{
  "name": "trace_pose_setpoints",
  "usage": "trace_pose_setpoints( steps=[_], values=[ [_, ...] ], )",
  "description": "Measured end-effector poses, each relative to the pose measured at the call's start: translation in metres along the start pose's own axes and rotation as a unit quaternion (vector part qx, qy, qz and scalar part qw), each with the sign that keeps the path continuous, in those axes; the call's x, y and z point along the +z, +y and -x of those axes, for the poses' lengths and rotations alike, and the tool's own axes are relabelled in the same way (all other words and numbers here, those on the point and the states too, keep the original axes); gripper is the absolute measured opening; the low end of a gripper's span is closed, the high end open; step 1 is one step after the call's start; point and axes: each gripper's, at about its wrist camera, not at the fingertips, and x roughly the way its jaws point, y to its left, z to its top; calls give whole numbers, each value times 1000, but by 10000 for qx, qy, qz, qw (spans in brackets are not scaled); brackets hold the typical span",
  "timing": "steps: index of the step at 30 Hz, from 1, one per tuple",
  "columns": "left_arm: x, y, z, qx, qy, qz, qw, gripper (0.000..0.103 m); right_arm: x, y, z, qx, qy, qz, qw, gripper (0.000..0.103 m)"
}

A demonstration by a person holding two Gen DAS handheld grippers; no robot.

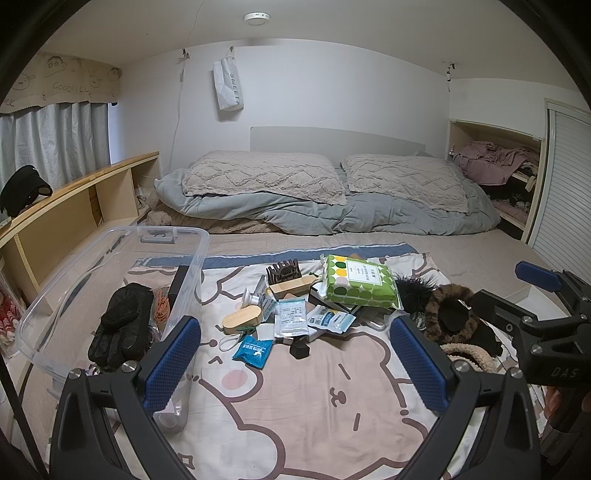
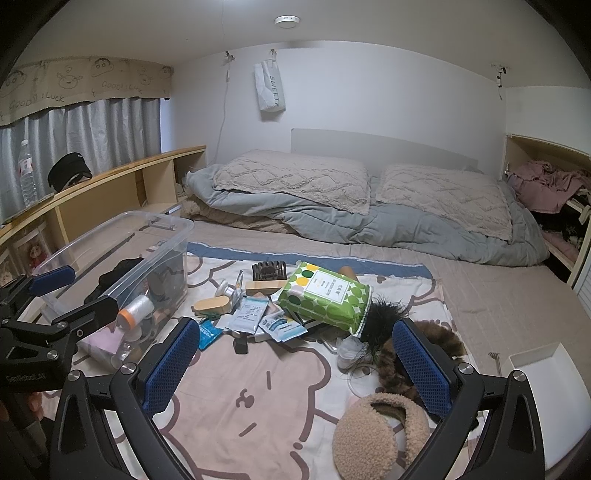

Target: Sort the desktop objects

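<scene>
**Most of the clutter still unsorted**

A few things already lie inside the clear bin (image 1: 110, 280), among them a black pouch (image 1: 122, 325). Just right of the bin, the pile remains: green tissue pack (image 1: 356, 282), sachets (image 1: 291, 317), wooden case (image 1: 242, 318). Left gripper (image 1: 295, 354) and right gripper (image 2: 295, 363) hover before the bin, jaws wide, both empty.

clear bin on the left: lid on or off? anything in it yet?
Lid off, partly filled. The clear bin shows an open rim, with a black pouch and an orange-capped bottle inside.

I see a white-walled bedroom — round ceiling lamp (image 1: 256, 17) lit, grey curtains (image 2: 92, 133) left, two pillows (image 1: 264, 177) against a pale headboard (image 1: 332, 138).
</scene>
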Motion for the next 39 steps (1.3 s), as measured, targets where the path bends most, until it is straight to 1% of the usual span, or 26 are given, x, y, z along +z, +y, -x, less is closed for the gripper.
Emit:
trace_pose_setpoints(
  steps=[18,25,32,36,39],
  values=[
    [0,0,1,-25,-25,17,10000,103,1,1,2,21,1,7,10000,103],
    [0,-4,17,-64,-111,24,9999,103,0,-3,16,-4,-112,-88,9999,103],
    [5,3,34,-126,-204,84,9997,103,0,-23,38,-20,-283,-431,9987,103],
    [11,3,45,7,-409,-141,9991,103,-1,-38,48,-222,-414,-527,9975,103],
    [11,4,49,14,-455,-255,9986,103,-4,-52,52,-432,-497,-574,9962,103]
  ],
)
